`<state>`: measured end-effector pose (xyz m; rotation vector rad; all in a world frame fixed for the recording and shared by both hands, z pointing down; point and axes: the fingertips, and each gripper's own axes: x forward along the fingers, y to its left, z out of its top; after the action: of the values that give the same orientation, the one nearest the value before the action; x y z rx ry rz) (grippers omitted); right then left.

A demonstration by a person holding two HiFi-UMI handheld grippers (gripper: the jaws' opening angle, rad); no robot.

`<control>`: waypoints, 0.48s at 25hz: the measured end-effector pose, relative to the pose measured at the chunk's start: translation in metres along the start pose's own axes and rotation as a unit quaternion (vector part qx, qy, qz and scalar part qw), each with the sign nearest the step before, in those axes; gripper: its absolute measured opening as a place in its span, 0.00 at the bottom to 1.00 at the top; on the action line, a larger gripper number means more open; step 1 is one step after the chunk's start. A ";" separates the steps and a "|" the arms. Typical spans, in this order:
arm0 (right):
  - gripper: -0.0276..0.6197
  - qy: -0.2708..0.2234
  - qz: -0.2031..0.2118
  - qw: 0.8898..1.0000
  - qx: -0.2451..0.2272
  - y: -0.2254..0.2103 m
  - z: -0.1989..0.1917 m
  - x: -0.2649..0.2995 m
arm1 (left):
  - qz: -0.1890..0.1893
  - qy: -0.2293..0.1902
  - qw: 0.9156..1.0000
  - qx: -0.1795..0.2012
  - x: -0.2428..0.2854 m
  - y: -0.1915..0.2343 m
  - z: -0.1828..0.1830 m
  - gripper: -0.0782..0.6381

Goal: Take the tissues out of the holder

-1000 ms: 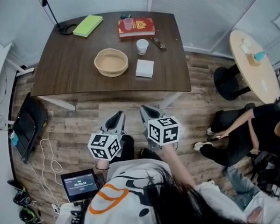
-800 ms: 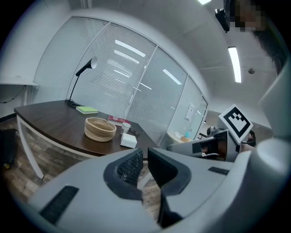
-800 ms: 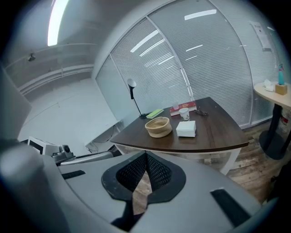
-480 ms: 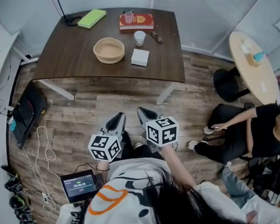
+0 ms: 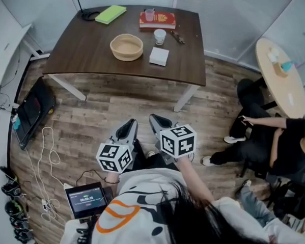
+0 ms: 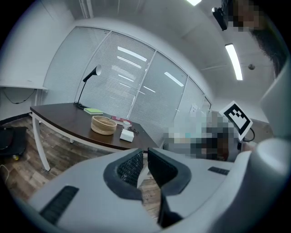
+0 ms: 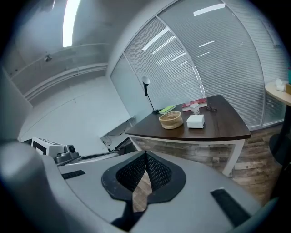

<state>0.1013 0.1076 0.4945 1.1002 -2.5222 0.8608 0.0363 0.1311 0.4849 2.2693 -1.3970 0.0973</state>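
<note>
White tissue holder (image 5: 159, 56) on table (image 5: 84, 54), out of reach.
Left gripper (image 5: 128, 127), right gripper (image 5: 157, 122): jaws closed, empty, probably just carried.

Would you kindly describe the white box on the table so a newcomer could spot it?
Find the dark brown table at the top of the head view. Beside its round tan bowl, on the right, lies the white box, nearer us than the white cup. It alone is flat, square and white.
</note>
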 end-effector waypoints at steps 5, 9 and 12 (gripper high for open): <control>0.06 -0.003 0.014 1.000 -0.013 0.012 -0.002 0.000 | 0.013 -0.011 1.000 0.003 -0.013 0.003 0.001 0.15; 0.06 -0.001 0.022 0.999 -0.025 0.018 -0.001 0.005 | 0.022 -0.017 1.000 0.003 -0.017 0.010 0.003 0.15; 0.06 0.001 0.026 0.999 -0.031 0.023 -0.001 0.006 | 0.024 -0.020 1.000 0.003 -0.020 0.010 0.004 0.15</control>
<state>0.0808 0.1168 0.4885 1.0198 -2.5676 0.7908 0.0170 0.1423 0.4789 2.2545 -1.4733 0.0706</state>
